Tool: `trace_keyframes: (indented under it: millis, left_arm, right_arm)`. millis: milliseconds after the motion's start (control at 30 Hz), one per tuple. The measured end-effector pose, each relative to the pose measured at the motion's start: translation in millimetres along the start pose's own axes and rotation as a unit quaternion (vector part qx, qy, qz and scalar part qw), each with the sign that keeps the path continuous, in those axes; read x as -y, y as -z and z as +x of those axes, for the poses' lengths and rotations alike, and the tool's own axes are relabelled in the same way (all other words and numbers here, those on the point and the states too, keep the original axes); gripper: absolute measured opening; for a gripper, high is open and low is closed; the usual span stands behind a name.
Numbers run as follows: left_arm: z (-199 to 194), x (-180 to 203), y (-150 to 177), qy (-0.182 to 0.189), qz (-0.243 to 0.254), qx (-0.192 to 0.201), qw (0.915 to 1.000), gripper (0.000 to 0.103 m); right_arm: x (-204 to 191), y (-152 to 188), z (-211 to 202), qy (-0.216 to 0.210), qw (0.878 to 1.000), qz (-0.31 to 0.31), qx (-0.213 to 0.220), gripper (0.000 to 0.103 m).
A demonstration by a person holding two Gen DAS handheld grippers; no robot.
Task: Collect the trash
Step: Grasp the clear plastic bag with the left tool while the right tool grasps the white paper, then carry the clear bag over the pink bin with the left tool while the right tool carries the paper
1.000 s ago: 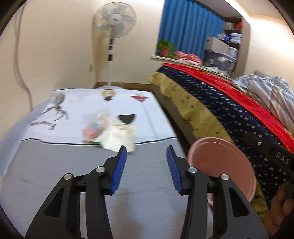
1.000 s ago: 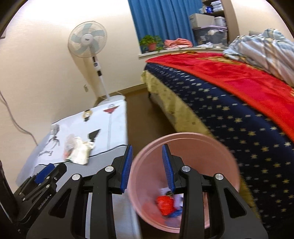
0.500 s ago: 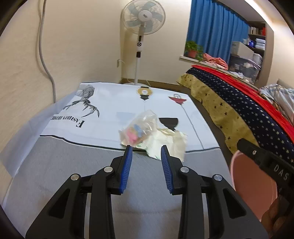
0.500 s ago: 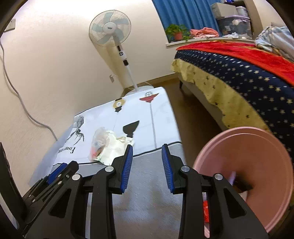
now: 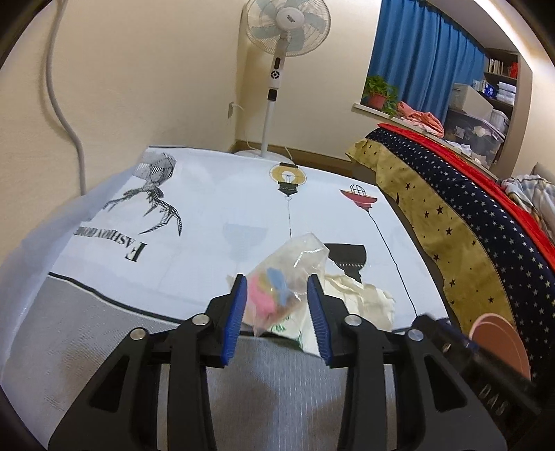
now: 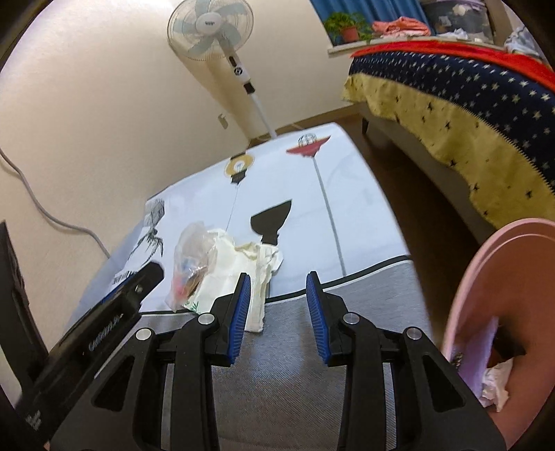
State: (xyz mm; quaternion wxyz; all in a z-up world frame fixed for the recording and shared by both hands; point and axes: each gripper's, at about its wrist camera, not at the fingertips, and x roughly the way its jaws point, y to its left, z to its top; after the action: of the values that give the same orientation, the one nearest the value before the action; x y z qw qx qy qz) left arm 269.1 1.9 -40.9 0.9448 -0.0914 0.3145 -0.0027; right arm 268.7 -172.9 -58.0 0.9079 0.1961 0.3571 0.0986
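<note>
Clear bag [image 5: 288, 277] with pink and blue bits, cream wrapper [image 5: 360, 300], pink bin [image 6: 503, 312], blue-padded tongs [image 5: 277, 319]

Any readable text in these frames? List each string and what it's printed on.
"FASHION HOME": printed sheet, under the spider drawing; middle letters soft.
"DAS": right claw's black body, blurred.
Fan hub badge: too small to read.
Left claw body lettering: blurred, unreadable.

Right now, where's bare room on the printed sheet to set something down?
Free: the grey band under the left gripper, and the white area by the spider print. Crowded: centre, where the clear plastic bag lies against the crumpled cream paper.
</note>
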Motion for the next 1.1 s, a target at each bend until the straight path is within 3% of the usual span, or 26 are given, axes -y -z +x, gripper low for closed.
trace_keyframes:
  millis: [200, 267, 333, 400, 500, 800, 1100]
  left_arm:
    - [19.0, 0.2, -2.7, 0.017, -0.012, -0.013, 0.9997, 0.039]
    - [22.3, 1.8, -3.4, 0.023, -0.012, -0.016, 0.9995, 0.039]
    - [28.1, 4.0, -2.5, 0.025, -0.009, -0.028, 0.9993, 0.039]
    - [32.4, 4.6, -0.3, 0.030, -0.011, -0.037, 0.9988, 0.035]
    - [30.7, 6.4, 1.0, 0.026, 0.000, -0.039, 0.9989, 0.016]
    - [-5.5, 6.6, -10.0, 0.023, 0.001, -0.016, 0.9996, 0.011]
    - [-59.2, 7.7, -10.7, 0.019, -0.011, 0.005, 0.9997, 0.011]
  right_arm:
    - [-7.0, 6.3, 21.1, -0.004, 0.999, -0.015, -0.030, 0.034]
    - [-7.0, 8.1, 25.6, 0.000, 0.999, -0.016, -0.038, 0.030]
    - [-7.6, 10.0, 28.3, -0.001, 0.999, -0.020, -0.044, 0.013]
    - [-10.3, 11.8, 29.1, -0.005, 0.998, -0.027, -0.048, 0.003]
    - [-14.8, 11.3, 25.5, -0.004, 0.999, -0.038, -0.039, 0.001]
    - [-15.7, 4.4, -5.0, 0.005, 0.999, -0.037, -0.012, 0.001]
    - [-22.6, -1.0, -69.5, 0.037, 0.997, -0.067, 0.031, 0.001]
